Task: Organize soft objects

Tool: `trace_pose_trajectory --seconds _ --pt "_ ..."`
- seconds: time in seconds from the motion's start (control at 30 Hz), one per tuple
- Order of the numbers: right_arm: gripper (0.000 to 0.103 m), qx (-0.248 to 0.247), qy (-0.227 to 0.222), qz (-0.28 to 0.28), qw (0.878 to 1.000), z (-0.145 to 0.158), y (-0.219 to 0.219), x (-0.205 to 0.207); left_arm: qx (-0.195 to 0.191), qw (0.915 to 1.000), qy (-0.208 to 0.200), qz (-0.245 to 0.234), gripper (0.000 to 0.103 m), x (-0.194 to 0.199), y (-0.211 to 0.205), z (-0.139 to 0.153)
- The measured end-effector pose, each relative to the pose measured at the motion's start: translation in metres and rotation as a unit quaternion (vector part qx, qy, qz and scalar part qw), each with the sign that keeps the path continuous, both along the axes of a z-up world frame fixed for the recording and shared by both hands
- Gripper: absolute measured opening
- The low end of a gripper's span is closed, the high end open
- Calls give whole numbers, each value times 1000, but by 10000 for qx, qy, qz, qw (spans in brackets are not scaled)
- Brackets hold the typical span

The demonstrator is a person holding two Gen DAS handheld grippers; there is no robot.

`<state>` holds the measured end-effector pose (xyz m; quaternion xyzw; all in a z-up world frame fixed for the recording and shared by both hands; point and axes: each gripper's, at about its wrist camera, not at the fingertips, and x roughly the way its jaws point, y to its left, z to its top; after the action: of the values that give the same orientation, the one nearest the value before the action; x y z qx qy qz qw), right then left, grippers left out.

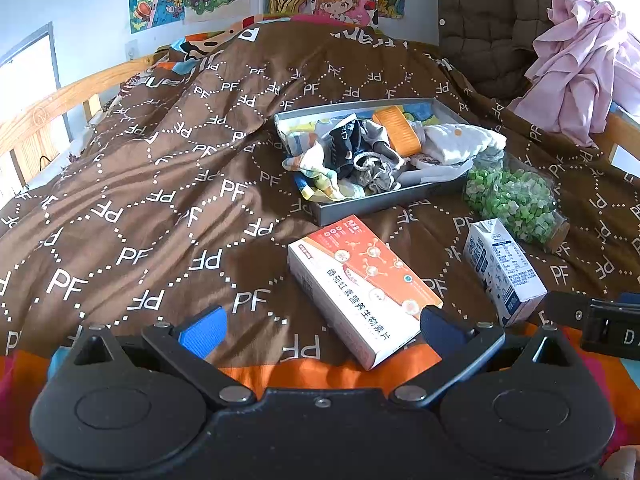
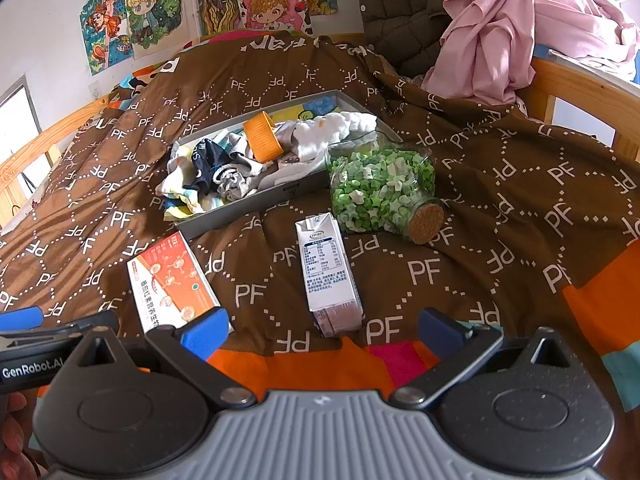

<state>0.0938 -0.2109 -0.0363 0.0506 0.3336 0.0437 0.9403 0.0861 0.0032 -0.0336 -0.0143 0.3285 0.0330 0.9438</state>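
A grey tray [image 1: 372, 202] [image 2: 256, 204] lies on the brown bed cover and holds soft things: a dark sock [image 1: 348, 144] [image 2: 206, 166], a grey drawstring pouch [image 1: 376, 178] [image 2: 234, 182], a white cloth [image 1: 460, 142] [image 2: 340, 126], a patterned cloth [image 1: 316, 168] [image 2: 180, 184] and an orange roll [image 1: 398, 128] [image 2: 262, 136]. My left gripper [image 1: 320, 326] is open and empty, low at the bed's near edge, over the orange-and-white box [image 1: 360, 284]. My right gripper [image 2: 322, 328] is open and empty, just short of the milk carton [image 2: 326, 272].
The orange-and-white box [image 2: 170, 284], the milk carton [image 1: 504, 268] and a corked jar of green pieces [image 1: 516, 200] [image 2: 384, 192] lie in front of the tray. Pink cloth [image 1: 580, 64] [image 2: 528, 28] hangs on the wooden bed rail [image 2: 580, 92] at right. Posters cover the back wall.
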Motion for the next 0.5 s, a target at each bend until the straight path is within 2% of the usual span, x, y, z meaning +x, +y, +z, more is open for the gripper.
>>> trace_pose_trajectory --seconds 0.5 --pt "103 1 1 4 10000 0 1 -1 -53 9999 114 -21 102 0 1 1"
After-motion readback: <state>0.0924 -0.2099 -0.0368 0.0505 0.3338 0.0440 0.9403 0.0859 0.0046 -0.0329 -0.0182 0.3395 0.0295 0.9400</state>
